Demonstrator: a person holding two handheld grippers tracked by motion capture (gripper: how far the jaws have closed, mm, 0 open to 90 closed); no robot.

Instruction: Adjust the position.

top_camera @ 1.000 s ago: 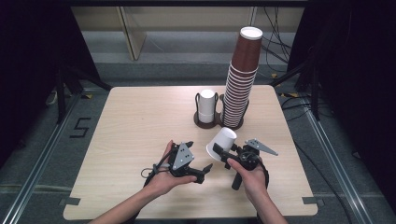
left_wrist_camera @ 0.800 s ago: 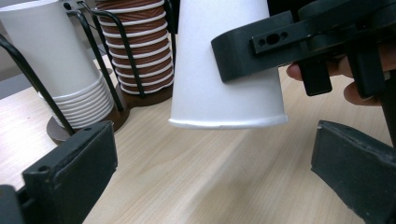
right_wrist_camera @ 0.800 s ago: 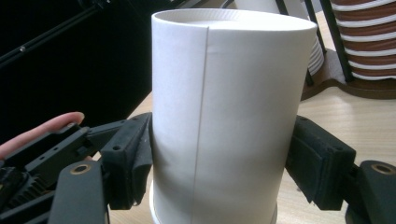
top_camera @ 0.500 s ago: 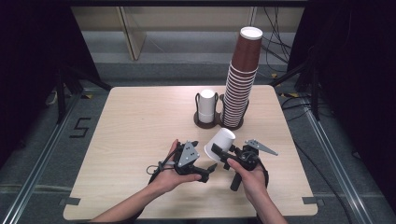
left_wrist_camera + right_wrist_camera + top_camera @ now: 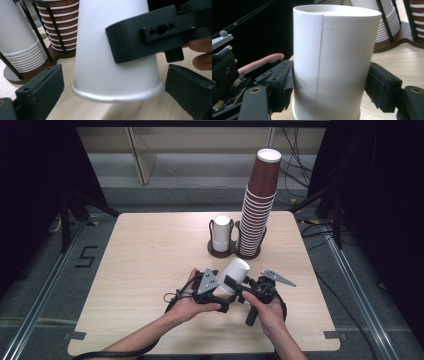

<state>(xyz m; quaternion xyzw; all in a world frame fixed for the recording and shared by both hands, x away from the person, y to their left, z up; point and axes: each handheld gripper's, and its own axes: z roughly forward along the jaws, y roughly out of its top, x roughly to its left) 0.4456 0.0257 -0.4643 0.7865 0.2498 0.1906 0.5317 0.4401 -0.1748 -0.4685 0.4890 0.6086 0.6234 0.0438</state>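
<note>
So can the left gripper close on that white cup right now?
Probably yes: the left gripper is open, a jaw on either side of the white cup near its rim, nothing between. The right gripper holds the cup.

Wooden table (image 5: 150, 255) (pale) under a two-slot cup holder (image 5: 235, 251)

Your high view looks forward and down over the whole table (image 5: 150, 270). Both gripper views sit low and very close, sharing the white cup (image 5: 110, 50) and cup holder (image 5: 397, 37).
</note>
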